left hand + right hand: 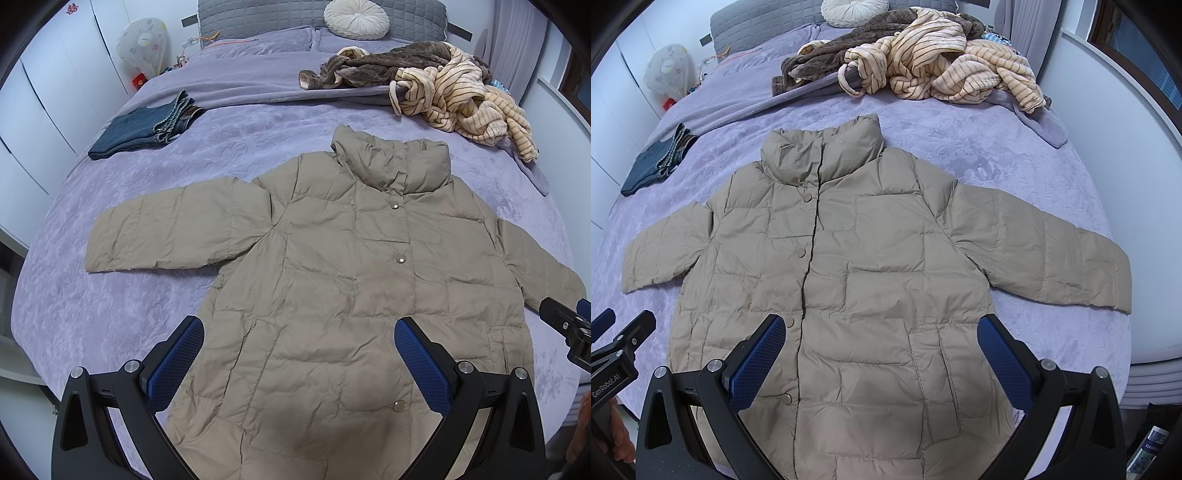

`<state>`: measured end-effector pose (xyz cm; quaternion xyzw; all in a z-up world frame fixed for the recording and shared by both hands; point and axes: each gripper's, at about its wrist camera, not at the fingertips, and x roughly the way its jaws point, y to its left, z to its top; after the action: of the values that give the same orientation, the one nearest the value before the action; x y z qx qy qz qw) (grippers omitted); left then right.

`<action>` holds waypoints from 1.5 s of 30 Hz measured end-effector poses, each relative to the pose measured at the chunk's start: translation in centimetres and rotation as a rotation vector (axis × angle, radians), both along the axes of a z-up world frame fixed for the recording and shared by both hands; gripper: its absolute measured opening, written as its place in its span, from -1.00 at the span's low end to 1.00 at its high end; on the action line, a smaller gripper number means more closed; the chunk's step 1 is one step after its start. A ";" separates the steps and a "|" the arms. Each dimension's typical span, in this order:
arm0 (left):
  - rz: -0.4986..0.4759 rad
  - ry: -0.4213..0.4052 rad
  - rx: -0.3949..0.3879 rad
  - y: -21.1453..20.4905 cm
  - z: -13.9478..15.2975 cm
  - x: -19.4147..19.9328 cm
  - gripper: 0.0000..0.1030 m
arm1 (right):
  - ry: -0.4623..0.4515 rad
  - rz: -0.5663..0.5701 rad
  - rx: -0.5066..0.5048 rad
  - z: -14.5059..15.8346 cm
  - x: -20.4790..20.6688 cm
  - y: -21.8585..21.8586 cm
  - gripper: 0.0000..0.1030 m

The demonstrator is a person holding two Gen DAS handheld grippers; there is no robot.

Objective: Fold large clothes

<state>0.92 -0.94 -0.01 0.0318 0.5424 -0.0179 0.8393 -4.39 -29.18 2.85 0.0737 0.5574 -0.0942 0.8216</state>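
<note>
Puffer jacket (332, 280) lies flat, front up and snapped shut, on the purple bed (110, 314), sleeves spread to both sides and collar toward the headboard. Your left tool (299, 365) and right tool (881, 363) both hover over the hem with fingers spread wide, gripping nothing. For a clean first fold, I'd judge you should pinch one sleeve (1071, 258) near its cuff and lay it straight across the chest, keeping the padding smooth.

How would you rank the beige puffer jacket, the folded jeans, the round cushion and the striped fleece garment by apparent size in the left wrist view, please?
1. Beige puffer jacket, largest by far, though also nearest the camera.
2. Striped fleece garment.
3. Folded jeans and round cushion look about alike; the cushion lies farther away, so I would not rank them.
</note>
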 end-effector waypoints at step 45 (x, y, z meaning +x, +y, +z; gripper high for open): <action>-0.010 0.012 -0.028 1.5 -0.6 0.4 1.00 | 0.016 -0.028 0.009 -0.8 0.2 0.8 1.00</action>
<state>1.33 0.56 -0.63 0.0226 0.5470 -0.0296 0.8363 -4.15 -28.36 2.07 0.0844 0.5632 -0.1037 0.8154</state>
